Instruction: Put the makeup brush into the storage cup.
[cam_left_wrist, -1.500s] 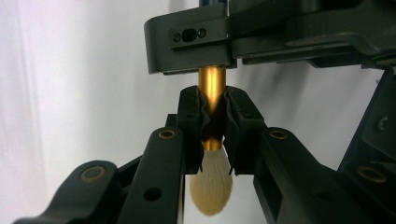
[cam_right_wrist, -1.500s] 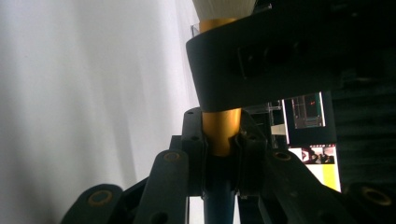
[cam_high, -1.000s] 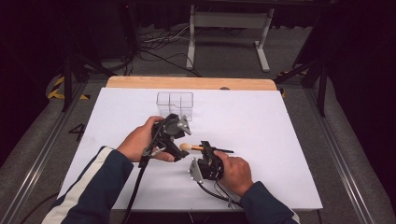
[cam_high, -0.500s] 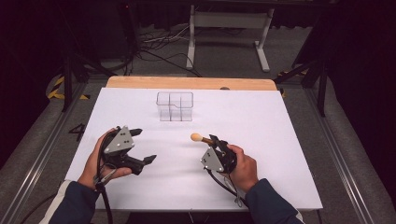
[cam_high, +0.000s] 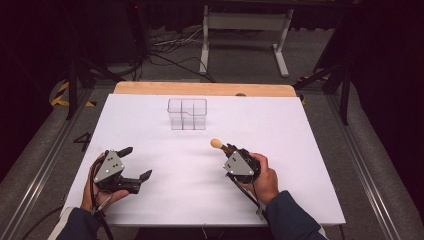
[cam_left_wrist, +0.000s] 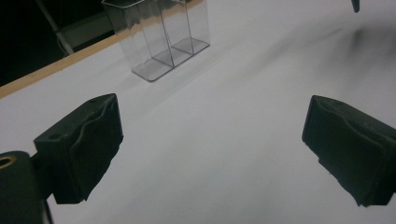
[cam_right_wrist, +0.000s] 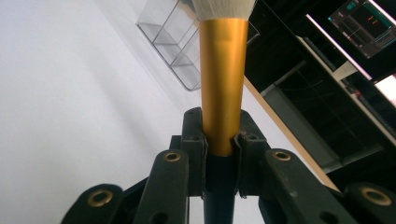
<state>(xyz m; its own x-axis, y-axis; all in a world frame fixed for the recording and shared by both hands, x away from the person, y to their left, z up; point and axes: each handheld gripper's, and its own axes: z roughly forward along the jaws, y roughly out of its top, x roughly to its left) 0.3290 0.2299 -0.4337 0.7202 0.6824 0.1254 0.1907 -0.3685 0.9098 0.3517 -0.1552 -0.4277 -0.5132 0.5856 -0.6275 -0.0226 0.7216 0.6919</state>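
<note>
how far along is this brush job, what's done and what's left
Done: the right gripper is clamped on the makeup brush with a gold ferrule and pale bristle head, lifted off the white table. In hand: the brush points toward the clear plastic compartment organizer, which looks empty. The left gripper is open, holding nothing. Left: probably carrying the brush over and standing it in a compartment.
</note>
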